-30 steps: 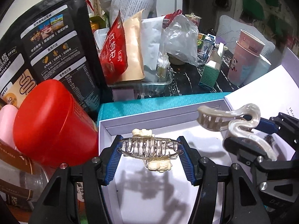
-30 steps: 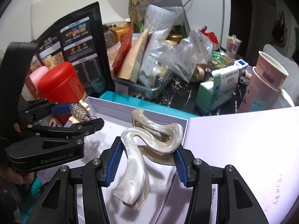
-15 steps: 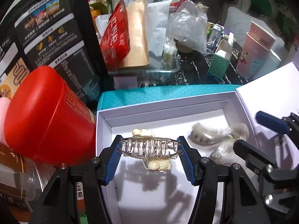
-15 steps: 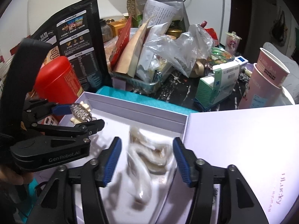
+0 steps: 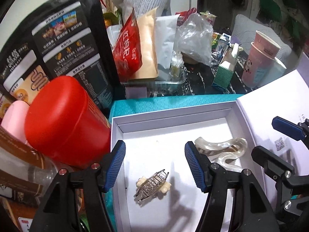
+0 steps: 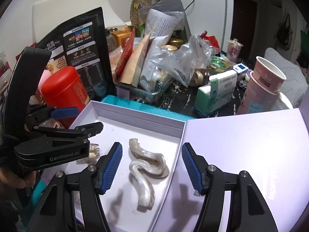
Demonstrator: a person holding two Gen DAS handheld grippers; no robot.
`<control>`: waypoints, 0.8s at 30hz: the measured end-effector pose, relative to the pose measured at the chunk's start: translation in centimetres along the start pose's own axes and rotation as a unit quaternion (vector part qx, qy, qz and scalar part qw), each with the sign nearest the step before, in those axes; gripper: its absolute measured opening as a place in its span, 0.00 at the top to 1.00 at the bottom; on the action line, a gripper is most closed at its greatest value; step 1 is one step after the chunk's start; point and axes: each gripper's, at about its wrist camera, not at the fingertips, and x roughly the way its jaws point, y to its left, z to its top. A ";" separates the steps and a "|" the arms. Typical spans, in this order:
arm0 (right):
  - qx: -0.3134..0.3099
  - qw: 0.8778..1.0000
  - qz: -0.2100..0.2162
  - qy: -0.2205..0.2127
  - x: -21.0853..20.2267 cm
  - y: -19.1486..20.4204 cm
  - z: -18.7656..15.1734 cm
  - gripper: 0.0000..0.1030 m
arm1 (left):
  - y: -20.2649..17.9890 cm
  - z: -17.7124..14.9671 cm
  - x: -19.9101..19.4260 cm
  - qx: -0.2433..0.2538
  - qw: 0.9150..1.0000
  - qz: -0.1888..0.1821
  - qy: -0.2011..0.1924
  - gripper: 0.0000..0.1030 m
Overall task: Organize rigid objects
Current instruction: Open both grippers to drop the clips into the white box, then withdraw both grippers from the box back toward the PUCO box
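A small metal claw hair clip [image 5: 151, 185] with cream ends lies loose on the floor of the open white box [image 5: 173, 114]. My left gripper [image 5: 155, 167] hovers just above it, its jaws opening, with nothing pressed between the pads. A large pearly wavy hair clip [image 6: 146, 170] rests in the same box [image 6: 139, 116], toward its right side, also seen as the pearly clip [image 5: 226, 150]. My right gripper [image 6: 150, 169] stands open above it, not touching. The left gripper [image 6: 77, 119] shows at the left of the right wrist view.
The box's white lid [image 6: 247, 145] lies flat on the right. A red canister [image 5: 63, 119] stands against the box's left wall, a black pouch [image 5: 58, 44] behind it. Bags in a tray [image 5: 154, 54], a green-striped carton [image 6: 216, 90] and pink paper cups [image 6: 264, 85] crowd the back.
Both clips were let go into the box: the right gripper opened first and dropped the pearly clip, then the left gripper opened and the metal clip fell to the box floor.
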 end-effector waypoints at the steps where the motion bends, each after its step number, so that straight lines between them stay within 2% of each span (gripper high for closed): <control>1: -0.001 1.000 -0.001 -0.002 -0.3 0.0 0.0 0.38 | 0.0 0.0 -0.3 0.000 1.000 0.001 -0.003 0.39; 20: -0.012 0.998 -0.014 -0.054 -7.5 1.4 -0.2 0.38 | 0.4 -1.0 -8.0 -0.004 0.998 0.005 -0.068 0.38; 24: -0.017 0.997 -0.012 -0.069 -9.3 2.0 -0.6 0.38 | 0.7 -1.7 -9.8 -0.009 0.997 -0.009 -0.079 0.38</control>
